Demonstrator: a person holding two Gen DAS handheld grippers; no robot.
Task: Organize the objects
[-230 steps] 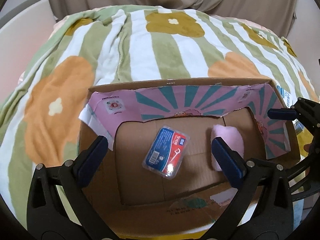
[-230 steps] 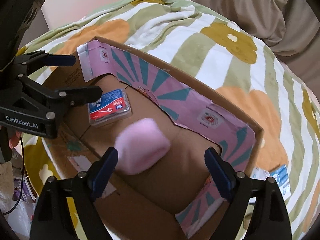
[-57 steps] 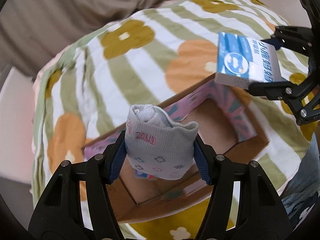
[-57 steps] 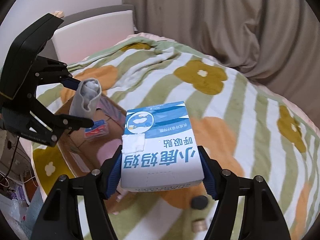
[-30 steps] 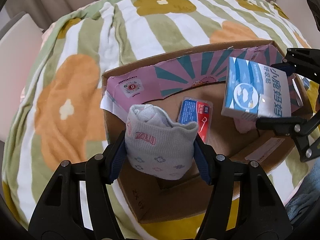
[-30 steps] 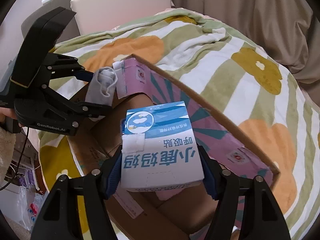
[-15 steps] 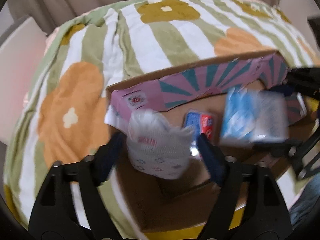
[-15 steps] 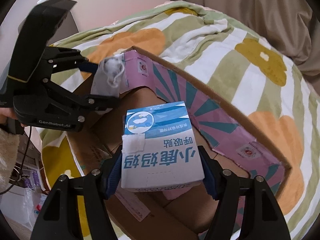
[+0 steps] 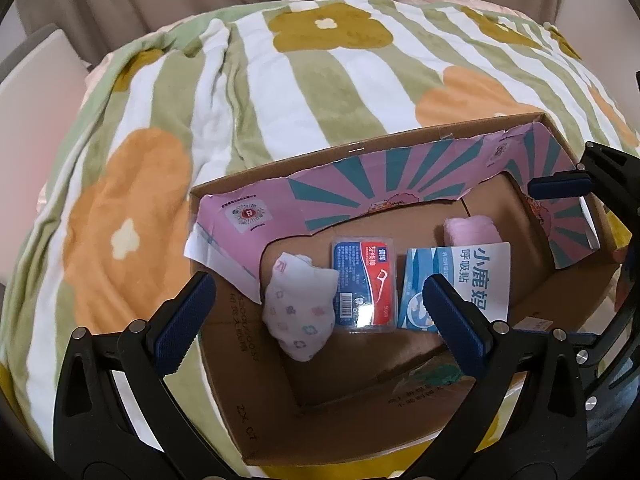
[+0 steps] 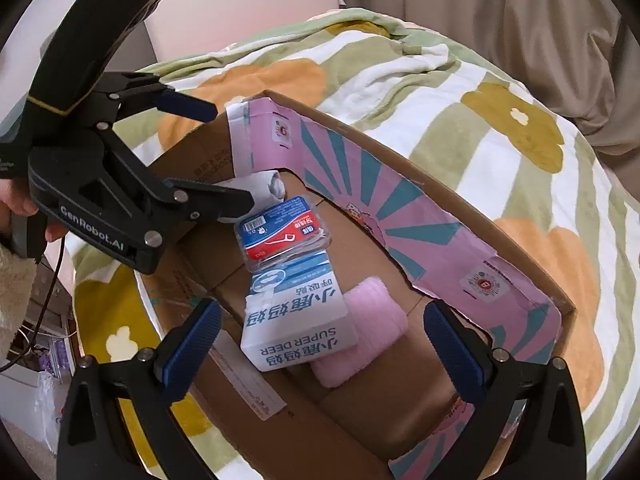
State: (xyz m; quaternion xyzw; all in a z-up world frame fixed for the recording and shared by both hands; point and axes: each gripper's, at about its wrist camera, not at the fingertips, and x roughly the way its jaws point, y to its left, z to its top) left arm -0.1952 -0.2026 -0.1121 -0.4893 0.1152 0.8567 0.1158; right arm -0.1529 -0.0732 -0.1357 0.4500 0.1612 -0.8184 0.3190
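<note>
- both tools are mine to steer. the left gripper [image 9: 318,306], at the bottom of its own view, has its jaws opening and near their widest; nothing is pressed between the pads.
- the right gripper [image 10: 320,336], at the bottom of its view, is also opening wide and holds nothing.
- the task's things lie inside the cardboard box [image 9: 256,412] in the middle of the frame: a rolled white sock [image 9: 298,308] at centre left, a blue and red floss pick pack [image 9: 364,284] just beside it, a blue and white nasal strip carton [image 10: 298,316] right of that, and a pink rolled cloth [image 10: 366,332] touching the carton.
- the carton rests tilted, one end propped on the floss pack and one side against the pink cloth.
- risk, in my judgement: the carton may slide or tip, since it sits on uneven things, not flat.
- risk: the left gripper's lower finger [image 10: 224,200] sits close to the sock; pulling away carelessly could snag it and drag it out.
- risk: the torn pink and teal lining [image 9: 384,188] along the box's far wall could catch a finger. the box stands on soft bedding, so a bump may shift it.
- surface: a plush blanket [image 9: 168,112] with green and white stripes and orange and mustard flowers, rumpled at upper left.
- room: beige curtains [image 10: 500,12] across the top, a pale headboard [image 10: 240,0] at upper left, and clutter at lower left.
</note>
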